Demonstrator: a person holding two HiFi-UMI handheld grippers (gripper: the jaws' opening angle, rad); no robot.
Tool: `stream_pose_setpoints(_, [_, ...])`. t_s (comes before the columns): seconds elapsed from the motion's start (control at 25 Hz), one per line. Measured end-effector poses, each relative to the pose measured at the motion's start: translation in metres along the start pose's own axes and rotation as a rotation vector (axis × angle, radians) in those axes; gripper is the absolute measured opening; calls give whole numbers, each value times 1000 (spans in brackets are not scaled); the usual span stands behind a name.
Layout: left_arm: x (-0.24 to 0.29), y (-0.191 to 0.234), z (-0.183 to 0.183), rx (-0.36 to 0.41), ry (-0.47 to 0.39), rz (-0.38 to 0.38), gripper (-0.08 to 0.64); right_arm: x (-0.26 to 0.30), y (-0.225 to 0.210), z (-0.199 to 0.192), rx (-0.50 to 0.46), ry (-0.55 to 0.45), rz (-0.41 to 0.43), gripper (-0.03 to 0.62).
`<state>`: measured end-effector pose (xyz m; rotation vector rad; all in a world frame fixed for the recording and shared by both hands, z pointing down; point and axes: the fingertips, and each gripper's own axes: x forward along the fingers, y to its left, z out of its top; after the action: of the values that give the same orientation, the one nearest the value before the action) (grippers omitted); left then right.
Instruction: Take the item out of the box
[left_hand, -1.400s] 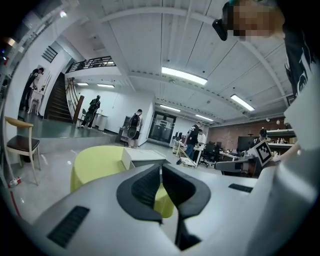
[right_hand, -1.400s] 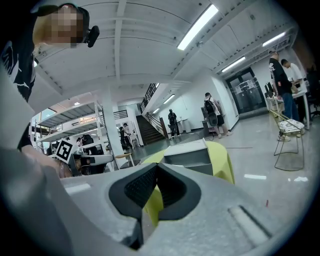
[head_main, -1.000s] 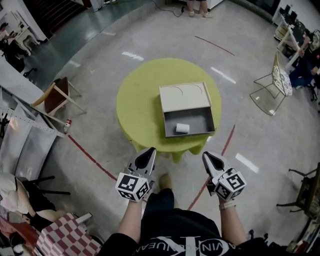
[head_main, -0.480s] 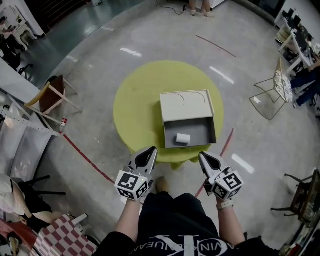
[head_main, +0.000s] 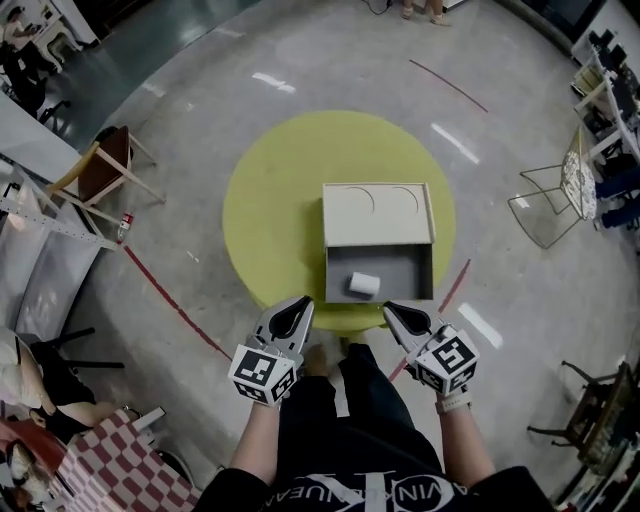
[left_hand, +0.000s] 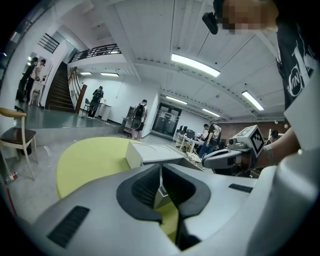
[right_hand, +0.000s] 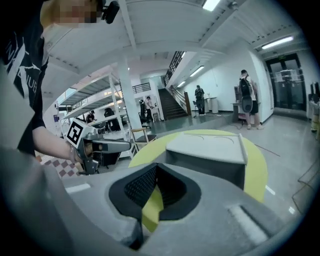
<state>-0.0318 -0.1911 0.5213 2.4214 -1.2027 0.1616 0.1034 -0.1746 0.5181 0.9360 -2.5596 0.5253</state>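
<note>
A box sits on the round yellow-green table (head_main: 275, 215): a cream lid (head_main: 378, 212) at the far side and an open grey tray (head_main: 400, 262) at the near side. A small white item (head_main: 362, 285) lies in the tray's near left part. My left gripper (head_main: 300, 304) hovers shut at the table's near edge, left of the tray. My right gripper (head_main: 391, 311) is shut and empty just short of the tray's front wall. In the left gripper view the left gripper (left_hand: 160, 171) faces the lid (left_hand: 152, 152). In the right gripper view the right gripper (right_hand: 156, 169) faces the box (right_hand: 210, 152).
A wooden chair (head_main: 105, 175) stands left of the table, with a small bottle (head_main: 124, 225) on the floor beside it. A wire chair (head_main: 555, 205) stands to the right. A red line (head_main: 170, 300) crosses the floor. People stand far off.
Both grippers have moved forward to the table's near edge, and the table and box lie nearer in view. The right gripper has turned inward toward the tray.
</note>
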Motion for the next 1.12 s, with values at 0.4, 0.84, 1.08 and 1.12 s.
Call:
stream_pose_setpoints(0.4, [18,4,-6,1,15,43,21,41,-22,-2,-92,236,98,5])
stream_pose_setpoints(0.84, [23,16,-10,-25,15,97,21,79,-27,-19,-183,459,246,33])
stream_pose_setpoints(1.08, [23,18,-8,-28,8,109,20,86,-28,-26,-195,518,291,79])
stream_pose_setpoints(1.12, [23,19,-7,-30,6,113,21,87,-29,-28,-194,530,296,87])
